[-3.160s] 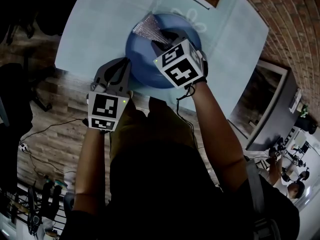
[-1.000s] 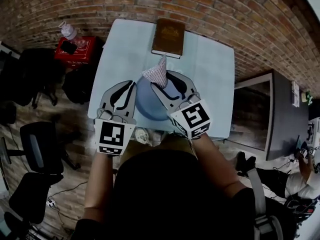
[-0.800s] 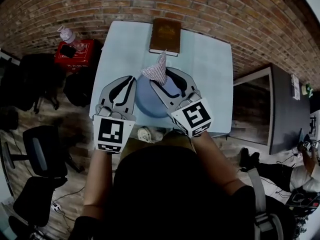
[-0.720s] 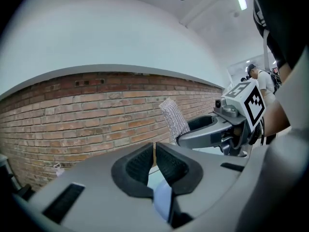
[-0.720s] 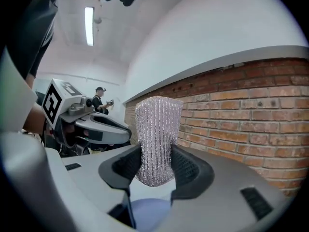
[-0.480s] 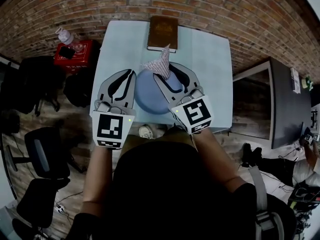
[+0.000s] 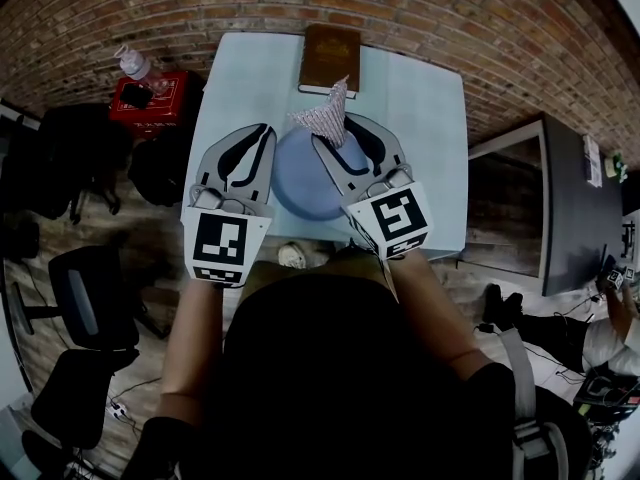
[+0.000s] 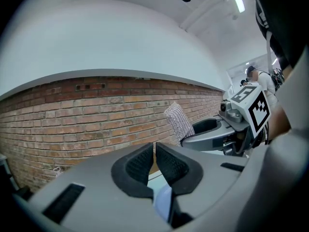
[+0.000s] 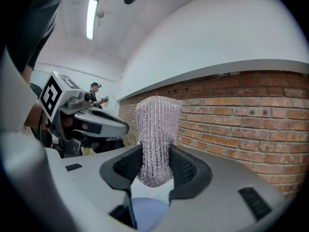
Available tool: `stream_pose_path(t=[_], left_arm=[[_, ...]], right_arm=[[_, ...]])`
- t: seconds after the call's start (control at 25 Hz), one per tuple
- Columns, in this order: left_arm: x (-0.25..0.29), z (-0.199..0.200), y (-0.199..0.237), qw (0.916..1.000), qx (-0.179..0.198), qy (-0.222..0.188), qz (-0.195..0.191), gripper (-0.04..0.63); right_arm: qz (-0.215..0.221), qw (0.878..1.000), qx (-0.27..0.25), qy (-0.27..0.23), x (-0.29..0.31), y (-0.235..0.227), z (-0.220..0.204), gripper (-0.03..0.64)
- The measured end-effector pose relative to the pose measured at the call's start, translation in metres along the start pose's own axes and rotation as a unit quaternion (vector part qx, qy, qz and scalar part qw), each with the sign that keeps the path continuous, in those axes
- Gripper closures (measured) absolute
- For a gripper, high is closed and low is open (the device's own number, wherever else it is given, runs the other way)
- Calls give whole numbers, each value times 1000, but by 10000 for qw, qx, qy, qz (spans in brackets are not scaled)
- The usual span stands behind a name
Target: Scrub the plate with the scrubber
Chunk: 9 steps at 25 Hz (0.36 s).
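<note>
The blue plate (image 7: 298, 176) lies on the desk (image 7: 425, 108) by its near edge, below and between the 2 grippers. The silvery mesh scrubber (image 7: 323, 120) stands upright above the plate's far rim, clear of it, pinched at its lower end by the right gripper (image 7: 336, 134), whose jaws press on both of its sides. The left gripper (image 7: 256, 134) hangs over the plate's left rim, its jaws nearly together with nothing between them. Both forearms reach forward side by side, and both grippers point almost level toward the brick wall (image 7: 420, 13). A brown book (image 7: 331, 60) lies at the desk's far edge.
</note>
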<state>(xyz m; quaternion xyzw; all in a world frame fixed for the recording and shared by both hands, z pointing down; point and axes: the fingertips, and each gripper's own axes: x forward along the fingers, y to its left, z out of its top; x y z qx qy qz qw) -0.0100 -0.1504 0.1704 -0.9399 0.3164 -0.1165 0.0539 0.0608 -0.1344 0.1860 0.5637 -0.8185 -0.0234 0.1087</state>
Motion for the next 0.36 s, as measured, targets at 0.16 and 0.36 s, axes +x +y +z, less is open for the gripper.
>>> stream_pose_path(t=[0.16,0.36], left_arm=[[-2,-1,2,10000,-18,-2,11,560],[-1,3,3,10000,55,-13,-14,560]], right_arm=[[-11,10000,-27,22,0,2,0,420],[-42,10000,-24,31,2,-5,2,420]])
